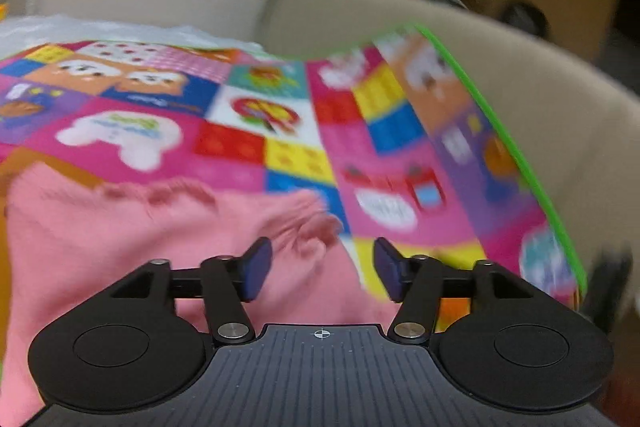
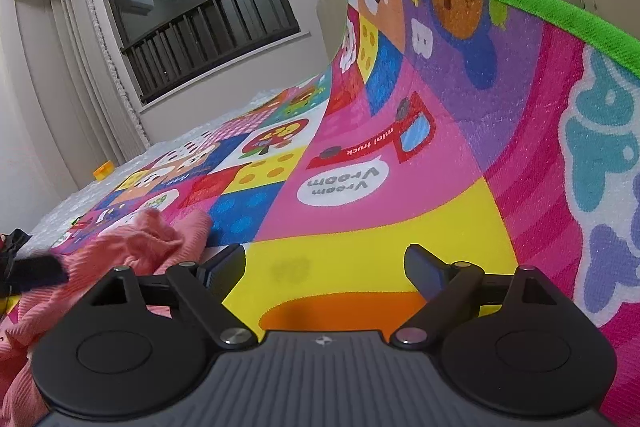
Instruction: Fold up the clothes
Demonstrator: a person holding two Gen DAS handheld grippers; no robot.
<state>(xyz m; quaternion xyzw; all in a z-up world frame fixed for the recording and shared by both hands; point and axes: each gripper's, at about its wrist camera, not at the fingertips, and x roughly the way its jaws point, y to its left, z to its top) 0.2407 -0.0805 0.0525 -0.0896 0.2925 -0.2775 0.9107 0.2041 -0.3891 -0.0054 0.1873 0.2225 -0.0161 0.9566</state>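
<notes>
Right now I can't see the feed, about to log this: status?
Left gripper open over pink garment. Right gripper open, over play mat. Garment rumpled, unfolded. Nothing blocking.

On the bright patchwork cartoon play mat (image 2: 360, 147), a white speech bubble (image 2: 343, 183) reads "Vroom Vroom"; the red truck drawing (image 2: 376, 143) beside it carries what looks like "mini truck". Other lettering is too blurred.

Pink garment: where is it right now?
The pink garment lies crumpled on the colourful play mat, under the left tongs, left of the right tongs.
</notes>
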